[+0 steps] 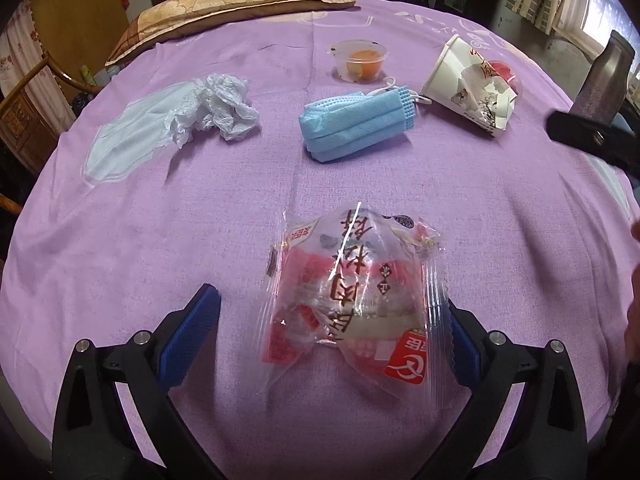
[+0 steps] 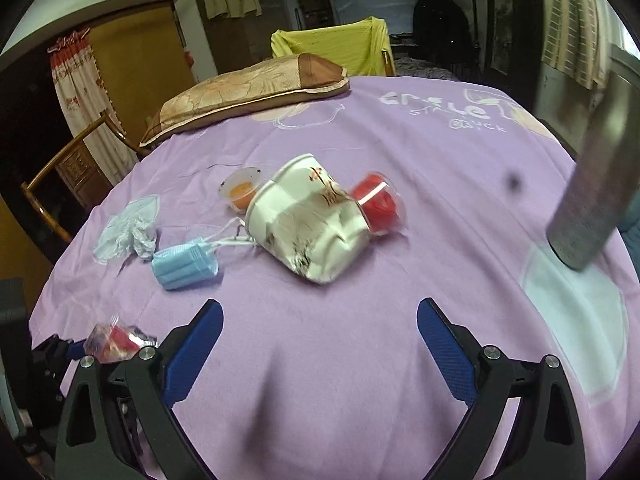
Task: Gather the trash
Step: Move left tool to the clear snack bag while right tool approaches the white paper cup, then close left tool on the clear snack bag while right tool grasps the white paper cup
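A clear snack wrapper with red print (image 1: 352,300) lies on the purple cloth between the open blue pads of my left gripper (image 1: 332,320); the right pad touches its edge. Beyond it lie a folded blue face mask (image 1: 356,126), a crumpled clear bag (image 1: 216,110), a small cup with orange contents (image 1: 360,60) and a crushed paper cup (image 1: 468,84). My right gripper (image 2: 320,320) is open and empty, just short of the crushed paper cup (image 2: 308,224), with a red jelly cup (image 2: 380,204) behind it. The wrapper (image 2: 116,342) shows at lower left.
A brown pillow (image 1: 224,12) lies at the table's far edge. A metal flask (image 2: 596,184) stands at the right. Wooden chairs (image 2: 68,168) stand at the left, a yellow-draped chair (image 2: 332,46) behind. A pale patch (image 2: 576,320) is printed on the cloth at right.
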`<state>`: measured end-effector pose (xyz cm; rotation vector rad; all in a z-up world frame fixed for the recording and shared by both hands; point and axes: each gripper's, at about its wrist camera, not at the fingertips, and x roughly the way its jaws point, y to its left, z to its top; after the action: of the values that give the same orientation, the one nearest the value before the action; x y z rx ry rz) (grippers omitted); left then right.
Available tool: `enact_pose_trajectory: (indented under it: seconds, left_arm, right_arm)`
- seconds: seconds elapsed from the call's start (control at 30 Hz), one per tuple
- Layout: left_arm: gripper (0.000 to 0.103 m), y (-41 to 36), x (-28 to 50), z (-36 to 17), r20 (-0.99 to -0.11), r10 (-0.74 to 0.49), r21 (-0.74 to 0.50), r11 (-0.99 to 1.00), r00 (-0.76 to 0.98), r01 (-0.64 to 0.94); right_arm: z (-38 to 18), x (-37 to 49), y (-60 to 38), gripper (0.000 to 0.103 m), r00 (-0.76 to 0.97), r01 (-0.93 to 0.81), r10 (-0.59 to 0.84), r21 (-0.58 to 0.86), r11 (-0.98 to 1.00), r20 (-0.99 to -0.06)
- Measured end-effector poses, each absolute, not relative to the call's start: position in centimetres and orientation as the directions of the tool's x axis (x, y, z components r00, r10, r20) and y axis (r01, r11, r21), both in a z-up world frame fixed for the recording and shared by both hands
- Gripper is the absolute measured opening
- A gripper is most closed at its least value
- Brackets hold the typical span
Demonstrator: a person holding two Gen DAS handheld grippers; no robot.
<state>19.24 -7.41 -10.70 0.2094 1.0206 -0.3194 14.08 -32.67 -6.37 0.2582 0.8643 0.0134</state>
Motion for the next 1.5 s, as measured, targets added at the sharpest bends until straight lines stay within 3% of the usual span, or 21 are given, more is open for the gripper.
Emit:
enact_pose_trajectory:
  seconds: [0.4,0.6,0.77,1.13,1.17,1.23,1.43,1.5]
  left_arm:
    - [0.097,-7.5,19.3,-10.7,-0.861,-0.163,0.022,0.934,0.482,0.356]
    - [0.097,-7.5,19.3,-10.7,-0.861,-0.163,0.022,0.934,0.482,0.356]
    - [0.097,-7.5,19.3,-10.7,-0.861,-0.163,0.022,0.934,0.482,0.356]
    - [0.097,-7.4,19.3,-10.7,-0.861,-0.164,0.021,0.934,0.481,0.356]
    - [0.097,-7.4,19.3,-10.7,-0.861,-0.164,0.021,0.934,0.481,0.356]
    - [0.097,-7.5,19.3,-10.7,-0.861,-0.165,0.02,0.934,0.481,0.357]
    - [0.096,-7.2,19.4,-10.5,-0.853,-0.202,-0.019,0.934,0.481,0.357]
    - [0.09,-6.7,19.2,-10.2,-0.838,-0.24,-0.06,0.933,0.49,0.355]
  right_arm:
    - [-7.3,21.8,-31.7,0.096,0.635,0.035,0.067,0.116,0.993,-0.77]
    - [-7.3,19.7,-30.5,0.095,0.57,-0.13,0.315,0.296,0.946,-0.758]
    - [-6.6,19.1,-30.5,0.095,0.62,-0.12,0.247,0.221,0.968,-0.745]
    - [-9.4,21.1,-32.9,0.091,0.571,0.009,0.331,0.41,0.912,-0.751]
    - [-9.7,21.3,-32.7,0.088,0.562,0.014,0.337,0.416,0.909,-0.755]
    - [-10.2,21.3,-32.3,0.063,0.546,0.015,0.339,0.414,0.91,-0.766]
    - [-7.0,19.5,-33.0,0.063,0.642,0.008,0.309,0.409,0.913,-0.702]
    - [-6.3,19.1,-33.1,0.063,0.659,0.005,0.295,0.396,0.918,-0.692]
